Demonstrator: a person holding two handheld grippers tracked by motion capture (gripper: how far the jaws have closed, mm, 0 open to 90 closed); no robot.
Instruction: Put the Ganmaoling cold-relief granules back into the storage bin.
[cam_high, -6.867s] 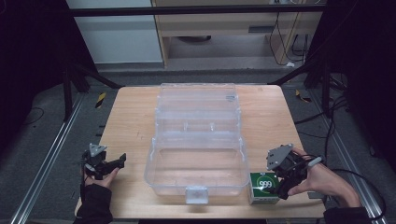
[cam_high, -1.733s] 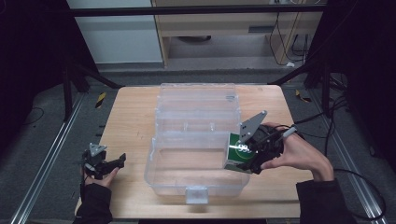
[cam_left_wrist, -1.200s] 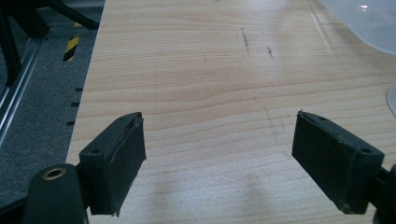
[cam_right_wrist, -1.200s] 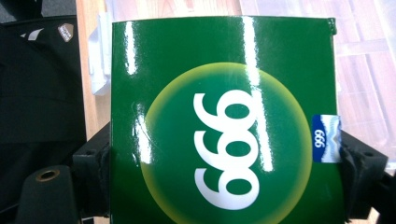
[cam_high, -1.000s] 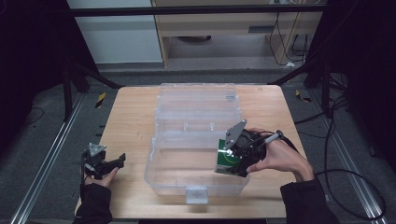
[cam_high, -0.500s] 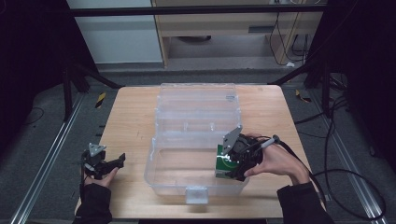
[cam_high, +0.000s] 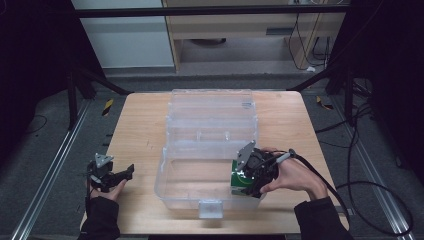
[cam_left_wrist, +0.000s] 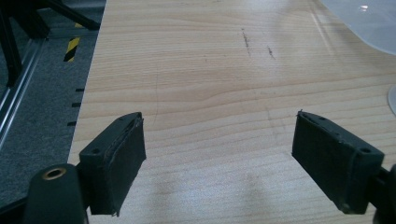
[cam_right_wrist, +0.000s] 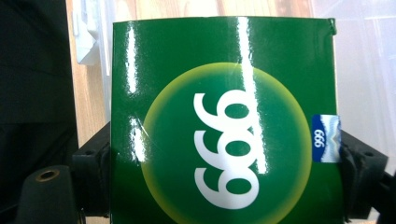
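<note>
Lowering the green box (cam_high: 241, 181) into the clear bin (cam_high: 176, 186), the right gripper (cam_high: 252, 172) clamps its sides; keep it level, clear of the wall; left gripper (cam_high: 121, 174) rests open on the tabletop (cam_high: 140, 125)

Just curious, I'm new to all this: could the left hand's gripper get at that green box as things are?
Probably not without moving. The left gripper rests open at the table's left edge; the green box is clamped in the right gripper inside the clear case.
</note>
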